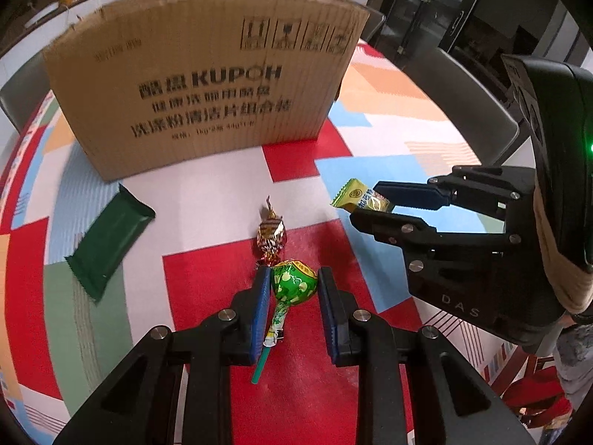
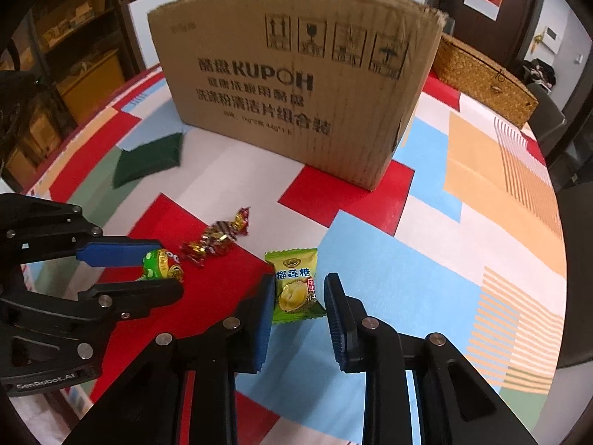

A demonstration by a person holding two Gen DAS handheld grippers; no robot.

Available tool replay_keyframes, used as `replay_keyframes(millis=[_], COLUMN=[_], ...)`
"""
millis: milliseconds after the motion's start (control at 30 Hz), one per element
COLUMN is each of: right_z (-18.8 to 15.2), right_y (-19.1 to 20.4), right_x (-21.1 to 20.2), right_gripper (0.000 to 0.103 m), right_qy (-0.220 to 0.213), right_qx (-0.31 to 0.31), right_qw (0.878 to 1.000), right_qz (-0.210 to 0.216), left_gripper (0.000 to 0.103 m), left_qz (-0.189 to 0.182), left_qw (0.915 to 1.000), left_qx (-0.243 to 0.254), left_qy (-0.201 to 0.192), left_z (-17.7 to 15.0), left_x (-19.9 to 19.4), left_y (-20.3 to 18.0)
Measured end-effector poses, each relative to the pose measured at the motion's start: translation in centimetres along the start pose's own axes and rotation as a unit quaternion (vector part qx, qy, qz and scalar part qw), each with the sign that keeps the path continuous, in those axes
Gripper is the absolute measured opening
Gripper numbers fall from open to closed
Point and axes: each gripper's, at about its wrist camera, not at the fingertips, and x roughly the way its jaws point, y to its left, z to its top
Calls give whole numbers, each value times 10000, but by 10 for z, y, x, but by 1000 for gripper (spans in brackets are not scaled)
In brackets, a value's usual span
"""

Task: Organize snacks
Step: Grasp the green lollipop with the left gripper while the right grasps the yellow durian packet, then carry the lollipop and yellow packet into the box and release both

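Left wrist view: the left gripper [image 1: 294, 289] was clenched on the green lollipop [image 1: 294, 284], blue pads pressing both sides of the wrapped head, the stick trailing down toward the camera over a red patch of the patterned tablecloth [image 1: 374, 137]. Just beyond the lollipop lay a twisted red-and-gold candy [image 1: 271, 235], flat on the cloth. A dark green snack bar [image 1: 110, 241] lay to the left, well apart from the candies. The cardboard box [image 1: 207, 89] stood upright behind them (black print on the near face). At right, the right gripper [image 1: 365, 202] held a yellow-green durian candy [image 1: 361, 197] between its pads, with one end of the wrapper sticking out.

Right wrist view: the right gripper [image 2: 300, 296] was closed on the durian candy [image 2: 295, 284], pads at either edge of the wrapper, over the border of red and light blue patches. The left gripper [image 2: 148, 265] entered from the left, gripping the lollipop [image 2: 162, 264]. The red-and-gold candy [image 2: 217, 237] lay between the two grippers, nearer the box [image 2: 296, 85]. The green bar [image 2: 148, 161] lay near the box's left corner. A woven basket [image 2: 485, 78] sat to the right behind the box.
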Motion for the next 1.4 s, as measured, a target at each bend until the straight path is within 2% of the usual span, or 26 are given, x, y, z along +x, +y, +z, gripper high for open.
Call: replay_keyframes(millis=[367,867,1167,1400], right_z=[9,50,81,110], right_y=[11,40,44,34], right_x=[-39,-83,-102,-111], right_gripper=[28,28,28,28], right_qy=[-521,-1340,-1760,-1973], right_qx=[295,397,448,650], right_qw=[9982,9900,9830,9780], right_qz=[-63,-171,-263,-207], left_gripper=[26,26,26,26], left_qz=[174,380,487,530], left_qw=[9969,9830,9729,9692], left_qx=[121,137,214,273], left_qy=[-763,-1794,-2251,-2391], left_z=[4,26,54,87], left_x=[-55,-124,-149,-155], left_y=[9,37,50,61])
